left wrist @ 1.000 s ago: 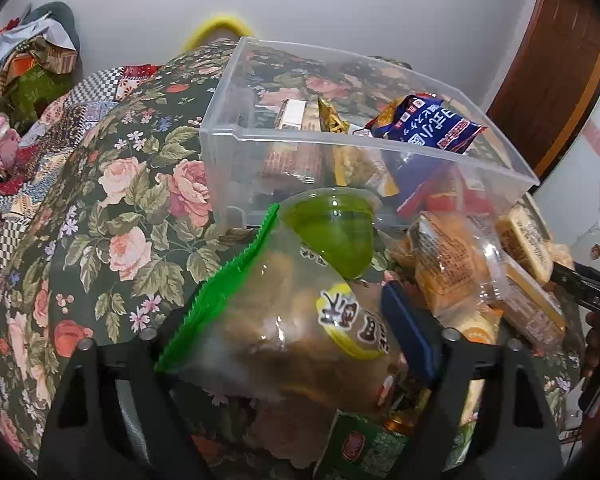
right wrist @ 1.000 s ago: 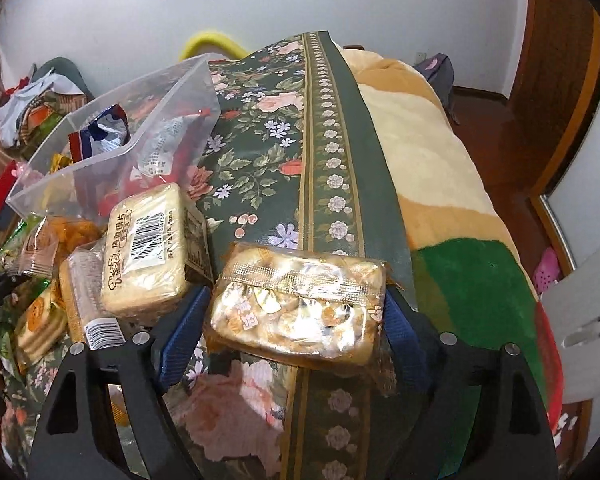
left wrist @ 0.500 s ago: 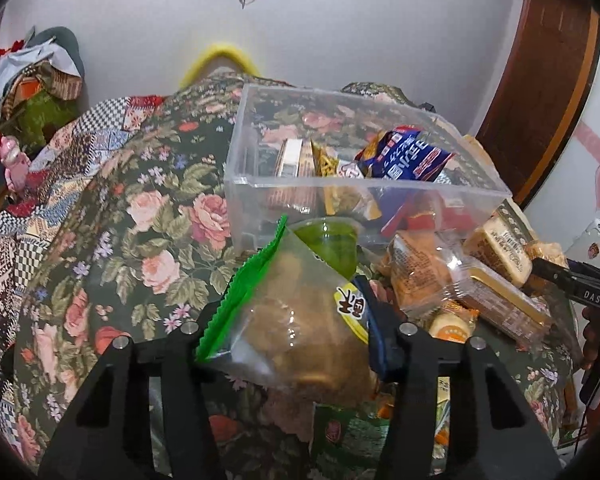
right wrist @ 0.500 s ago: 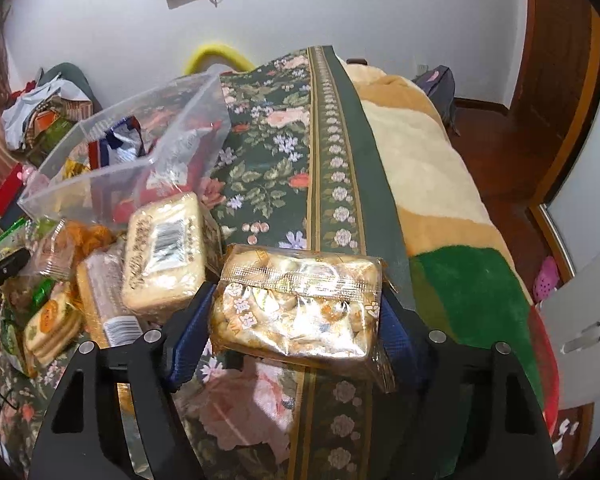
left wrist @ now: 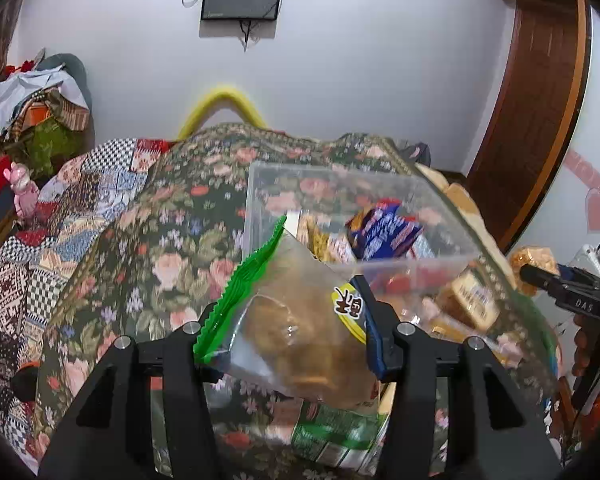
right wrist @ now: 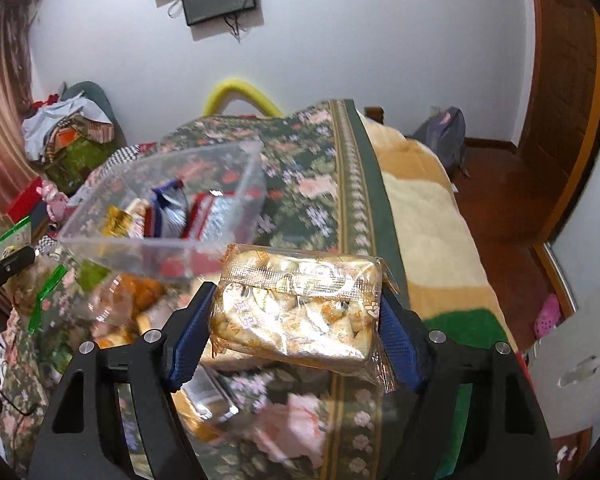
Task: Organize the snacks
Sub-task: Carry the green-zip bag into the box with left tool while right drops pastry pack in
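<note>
Two snacks are in our grip at once: the left gripper [left wrist: 290, 344] is clamped on a green-edged bag [left wrist: 300, 332], its jaws having just closed in on it, and the right gripper [right wrist: 296, 328] pinches a cookie pack [right wrist: 296, 304] across its short ends. Both are lifted clear of the pile [left wrist: 468, 300] on the bedspread [left wrist: 140, 248], just short of the clear bin [left wrist: 340, 184], which already holds a few packets. To do this well, we judge, we should carry each over the near wall before lowering, one hand at a time so the tools do not crowd. The bag is slack and hangs below the pads, so we lift it high enough to clear the rim, and we let go low inside
</note>
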